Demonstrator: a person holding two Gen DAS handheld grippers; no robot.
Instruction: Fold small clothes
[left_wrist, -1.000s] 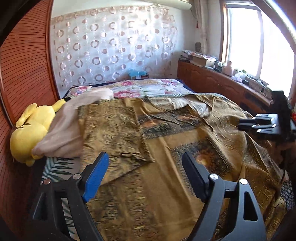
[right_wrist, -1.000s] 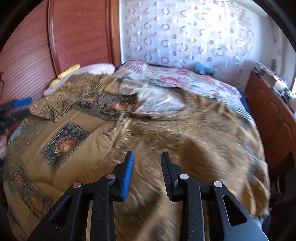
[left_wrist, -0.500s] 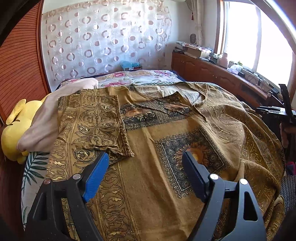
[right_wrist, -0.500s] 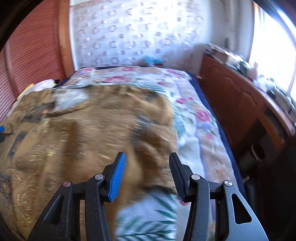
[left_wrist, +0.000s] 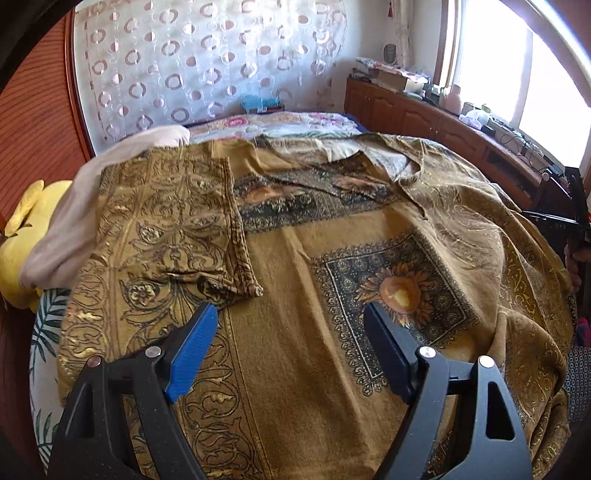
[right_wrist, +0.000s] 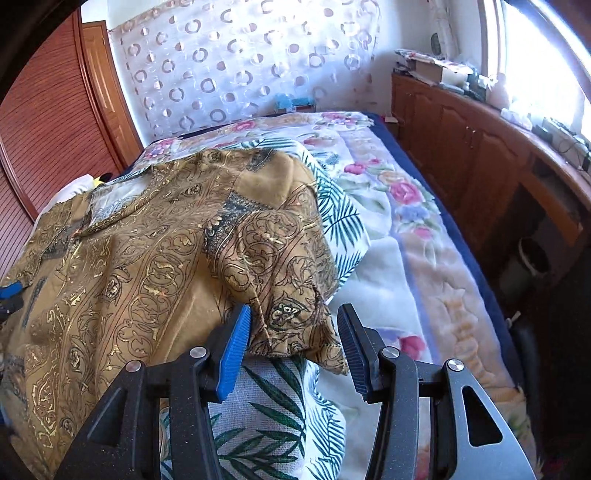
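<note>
The garment (left_wrist: 295, 280) — thin mustard cloth printed with dark scrollwork and a sunflower panel — lies spread flat across the bed (right_wrist: 417, 229), one sleeve (left_wrist: 177, 236) folded in. The left gripper (left_wrist: 288, 347) hovers above it, jaws wide and empty. The right gripper (right_wrist: 295, 343) has its jaws spread — recently widened — around a crumpled sleeve end (right_wrist: 291, 295), not pinching it. A leaf-print pillow (right_wrist: 266, 413) lies beneath.

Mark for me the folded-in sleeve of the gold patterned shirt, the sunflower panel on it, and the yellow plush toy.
Folded-in sleeve of the gold patterned shirt (left_wrist: 173, 229): left wrist view, mid-sleeve.
Sunflower panel, dark-bordered square print (left_wrist: 397, 291): left wrist view, flower centre.
Yellow plush toy (left_wrist: 14, 254): left wrist view, body at left edge.
</note>
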